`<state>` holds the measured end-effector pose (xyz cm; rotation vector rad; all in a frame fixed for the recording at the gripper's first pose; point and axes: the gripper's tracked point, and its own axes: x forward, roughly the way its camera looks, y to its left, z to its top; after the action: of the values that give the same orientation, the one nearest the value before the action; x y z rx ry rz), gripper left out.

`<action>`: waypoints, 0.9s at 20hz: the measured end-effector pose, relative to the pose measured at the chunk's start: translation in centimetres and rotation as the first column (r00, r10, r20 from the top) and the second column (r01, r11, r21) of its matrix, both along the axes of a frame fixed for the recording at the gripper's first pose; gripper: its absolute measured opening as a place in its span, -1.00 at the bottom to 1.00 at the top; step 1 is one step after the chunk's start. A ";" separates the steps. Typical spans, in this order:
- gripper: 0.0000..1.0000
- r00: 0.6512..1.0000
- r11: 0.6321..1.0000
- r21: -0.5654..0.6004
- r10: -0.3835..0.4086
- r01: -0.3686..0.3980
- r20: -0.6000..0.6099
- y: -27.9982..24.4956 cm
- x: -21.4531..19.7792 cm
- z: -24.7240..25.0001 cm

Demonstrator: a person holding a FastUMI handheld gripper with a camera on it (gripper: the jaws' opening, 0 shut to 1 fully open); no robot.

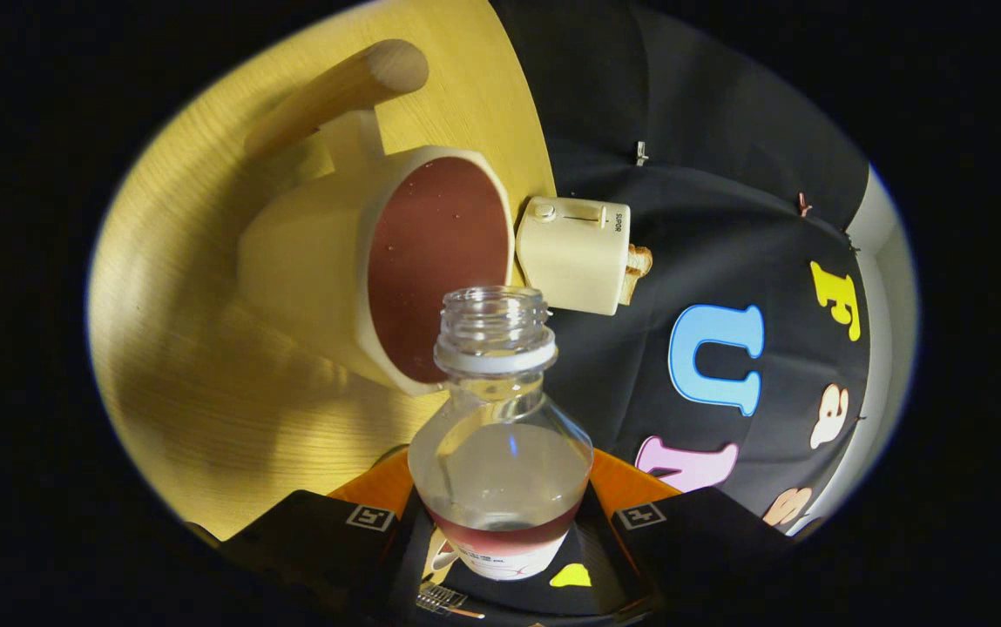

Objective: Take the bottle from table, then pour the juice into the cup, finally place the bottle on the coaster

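I am holding the bottle (500, 453) between my gripper (500, 531) fingers, one pressing on each side, its open neck pointing ahead toward the cup (361, 261). The cup is standing on the table (186, 392) just beyond the bottle's mouth, juice (439, 261) sitting inside it. The toaster (571, 252) is sitting just beside the cup, bread (638, 266) poking from its slot. A wooden rod (334, 91) is lying beyond the cup.

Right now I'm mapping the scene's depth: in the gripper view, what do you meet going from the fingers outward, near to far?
Fingers clamped on the bottle → the bottle's open mouth → cup of reddish juice → toaster beyond it, by the table edge.
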<state>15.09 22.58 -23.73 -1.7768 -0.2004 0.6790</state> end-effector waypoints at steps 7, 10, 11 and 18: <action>0.52 0.999 0.998 -0.050 0.031 -0.029 0.043 0.2 0.8 0.5; 0.52 0.997 0.995 -0.080 0.056 -0.052 0.051 0.3 0.8 0.6; 0.52 0.997 0.995 -0.087 0.061 -0.056 0.055 0.1 0.8 0.6; 0.52 0.997 0.993 -0.111 0.044 -0.036 0.063 -0.1 1.9 0.8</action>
<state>16.97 22.50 -22.95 -1.9061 -0.2480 0.6715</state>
